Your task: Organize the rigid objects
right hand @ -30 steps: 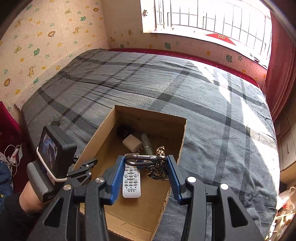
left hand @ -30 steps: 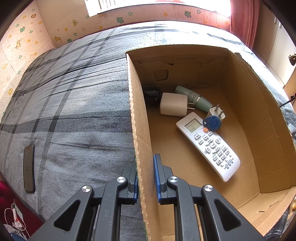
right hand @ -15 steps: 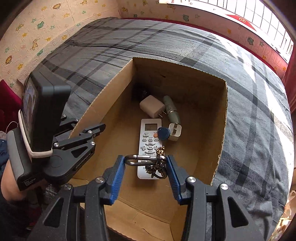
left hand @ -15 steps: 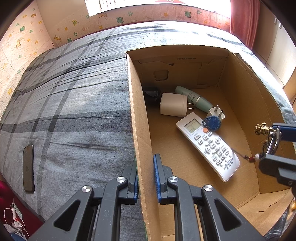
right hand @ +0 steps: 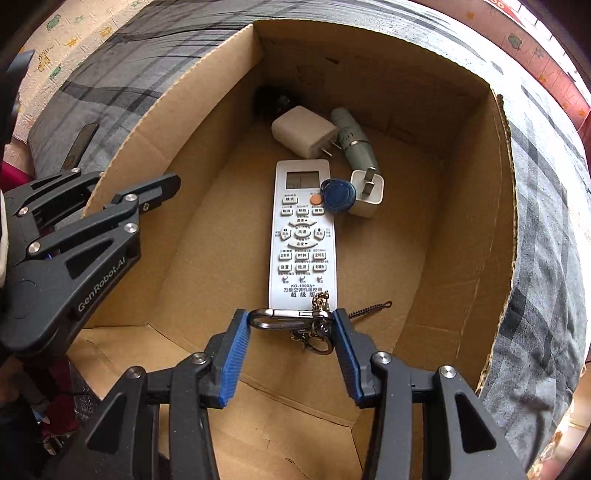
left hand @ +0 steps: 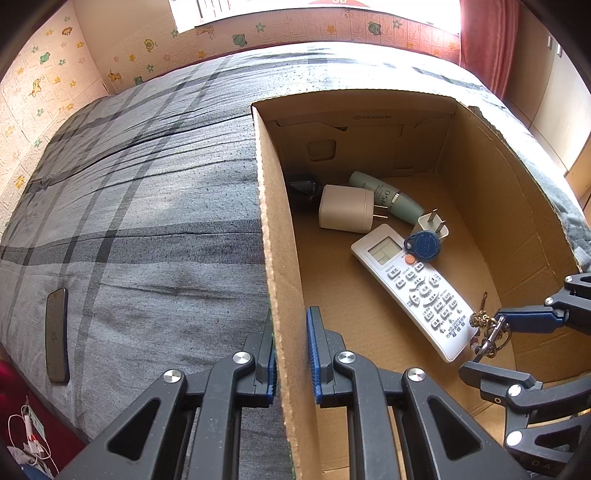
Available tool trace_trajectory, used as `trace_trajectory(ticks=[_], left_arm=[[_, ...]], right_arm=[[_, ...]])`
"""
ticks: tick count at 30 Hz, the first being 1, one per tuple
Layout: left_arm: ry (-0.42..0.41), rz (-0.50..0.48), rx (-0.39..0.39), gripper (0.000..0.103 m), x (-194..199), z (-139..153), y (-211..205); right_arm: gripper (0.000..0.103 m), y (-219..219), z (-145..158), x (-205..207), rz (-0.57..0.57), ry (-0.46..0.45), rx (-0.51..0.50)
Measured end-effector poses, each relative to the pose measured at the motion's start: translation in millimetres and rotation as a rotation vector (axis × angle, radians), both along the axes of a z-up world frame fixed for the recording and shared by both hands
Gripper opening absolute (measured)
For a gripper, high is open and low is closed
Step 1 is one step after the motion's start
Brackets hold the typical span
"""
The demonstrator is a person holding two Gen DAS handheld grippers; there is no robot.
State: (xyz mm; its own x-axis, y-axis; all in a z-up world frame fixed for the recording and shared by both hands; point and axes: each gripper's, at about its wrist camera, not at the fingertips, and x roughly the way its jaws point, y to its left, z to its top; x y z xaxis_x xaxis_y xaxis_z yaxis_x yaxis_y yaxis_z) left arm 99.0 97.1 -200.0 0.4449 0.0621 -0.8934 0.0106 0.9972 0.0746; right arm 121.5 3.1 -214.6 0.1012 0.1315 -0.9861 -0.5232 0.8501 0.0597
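Note:
An open cardboard box [left hand: 273, 229] [right hand: 476, 206] sits on a grey plaid bed. Inside lie a white remote [left hand: 410, 288] [right hand: 301, 236], a blue key fob [left hand: 423, 245] [right hand: 337, 194], a white charger [left hand: 347, 208] [right hand: 303, 136], a small white plug [right hand: 365, 192], a green tube [left hand: 384, 195] [right hand: 352, 138] and a dark object [left hand: 303, 184] in the far corner. My left gripper [left hand: 290, 354] is shut on the box's left wall. My right gripper [right hand: 290, 325] [left hand: 491, 339] is shut on a metal carabiner keychain [right hand: 286, 319], held low inside the box over the remote's near end.
A dark phone [left hand: 57, 334] [right hand: 79, 142] lies on the bed left of the box. The bed's edge and a red floor area with cables [left hand: 26, 432] are at the lower left. Patterned walls and a red curtain [left hand: 480, 33] stand behind.
My right gripper has moved forward and down into the box with the keychain. My left gripper has stayed clamped on the box wall.

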Motion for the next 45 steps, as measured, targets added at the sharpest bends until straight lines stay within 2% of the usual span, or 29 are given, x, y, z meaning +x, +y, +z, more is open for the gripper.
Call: trace_trajectory(ticks=[11,25,28,33,45], left_arm=[[0.0,-0.002,0.001,0.015,0,0,0],[-0.001,-0.002,-0.001,0.015,-1,1,1],[-0.001,-0.002,0.0,0.015,-1,0,1],[-0.001,-0.002,0.0,0.015,-1,0,1],[-0.001,-0.003,0.001,0.015,-1,0,1]], right_arm=[[0.049,9,-26,0,0.022,0.046,-0.066],[0.05,9,-33,3,0.023,0.061,-0.05],[0.052,10,-29,2,0.028,0.05,-0.043],[0.063,13,-20,-3,0.047,0.021,-0.044],[0.069,7,22,-12,0.039,-0.054,-0.028]])
